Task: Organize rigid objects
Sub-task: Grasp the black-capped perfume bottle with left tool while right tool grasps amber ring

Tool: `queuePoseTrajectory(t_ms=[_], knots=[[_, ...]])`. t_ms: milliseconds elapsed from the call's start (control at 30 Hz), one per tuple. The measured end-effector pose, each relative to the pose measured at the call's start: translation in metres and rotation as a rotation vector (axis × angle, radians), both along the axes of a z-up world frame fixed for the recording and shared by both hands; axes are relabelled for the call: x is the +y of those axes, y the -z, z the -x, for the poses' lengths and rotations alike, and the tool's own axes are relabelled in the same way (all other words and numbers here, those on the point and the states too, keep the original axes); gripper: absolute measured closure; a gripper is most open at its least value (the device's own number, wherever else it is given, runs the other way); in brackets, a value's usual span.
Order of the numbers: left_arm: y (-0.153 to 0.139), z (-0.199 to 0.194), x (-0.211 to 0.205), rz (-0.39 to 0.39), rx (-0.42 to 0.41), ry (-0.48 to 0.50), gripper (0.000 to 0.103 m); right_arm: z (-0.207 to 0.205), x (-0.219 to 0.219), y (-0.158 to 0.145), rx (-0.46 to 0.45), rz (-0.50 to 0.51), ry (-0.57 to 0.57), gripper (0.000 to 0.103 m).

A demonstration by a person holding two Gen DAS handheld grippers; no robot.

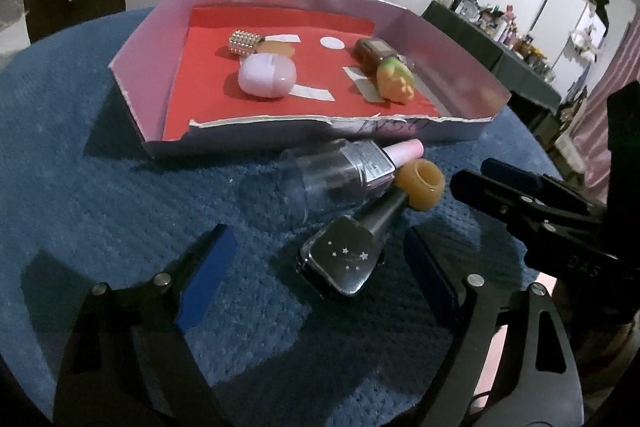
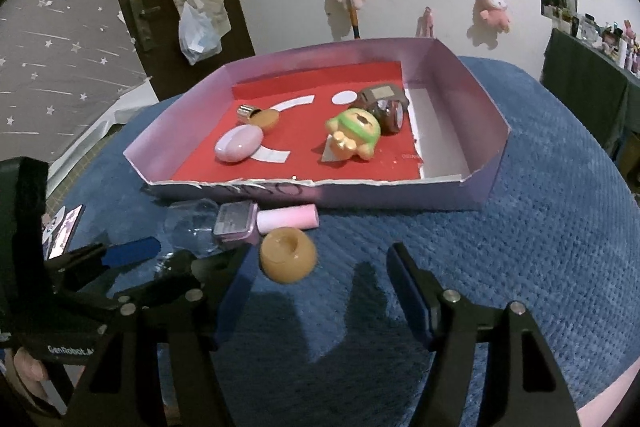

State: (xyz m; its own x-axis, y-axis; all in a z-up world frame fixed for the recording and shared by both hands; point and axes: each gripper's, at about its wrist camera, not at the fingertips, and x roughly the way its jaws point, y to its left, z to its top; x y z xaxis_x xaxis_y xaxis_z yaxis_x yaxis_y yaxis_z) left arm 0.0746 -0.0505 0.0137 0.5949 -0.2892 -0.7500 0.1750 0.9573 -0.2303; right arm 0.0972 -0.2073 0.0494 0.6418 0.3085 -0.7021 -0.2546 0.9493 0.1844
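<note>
Blue blanket (image 2: 520, 227); "GenRobot" on left gripper (image 1: 316, 279), jaws wide around starred bottle (image 1: 344, 263); right gripper (image 2: 320, 291) empty, open.

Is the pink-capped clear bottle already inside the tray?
No. The clear bottle lies on the blue cloth just outside the tray's torn front wall.

Dark bottle (image 1: 344, 263) lying tilted; tan ball cap (image 1: 423, 185) outside tray (image 1: 280, 143).

left hand-held gripper (image 1: 316, 279): jaws apart, tilted down | right hand-held gripper (image 2: 320, 295): same
</note>
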Motion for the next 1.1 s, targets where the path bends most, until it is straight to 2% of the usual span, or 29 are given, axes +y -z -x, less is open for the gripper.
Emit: queuePoseTrajectory(t_ms=[200, 433, 600, 867, 1100], knots=[[0.002, -0.002, -0.007, -0.080, -0.028, -0.038, 0.017, -0.002, 0.002, 0.003, 0.005, 0.010, -0.006, 0.033], [0.002, 0.004, 0.012, -0.058, -0.041, -0.066, 0.017, -0.004, 0.008, 0.007, 0.002, 0.010, -0.023, 0.033], [0.002, 0.008, 0.030, -0.054, -0.042, -0.103, 0.017, -0.006, 0.019, 0.012, -0.019, 0.054, -0.037, 0.034], [0.002, 0.006, 0.023, -0.074, -0.046, -0.094, 0.017, -0.014, 0.031, 0.020, -0.020, 0.124, -0.051, 0.035], [0.003, 0.005, 0.017, -0.084, -0.058, -0.088, 0.017, -0.016, 0.030, 0.021, -0.031, 0.160, -0.038, 0.043]])
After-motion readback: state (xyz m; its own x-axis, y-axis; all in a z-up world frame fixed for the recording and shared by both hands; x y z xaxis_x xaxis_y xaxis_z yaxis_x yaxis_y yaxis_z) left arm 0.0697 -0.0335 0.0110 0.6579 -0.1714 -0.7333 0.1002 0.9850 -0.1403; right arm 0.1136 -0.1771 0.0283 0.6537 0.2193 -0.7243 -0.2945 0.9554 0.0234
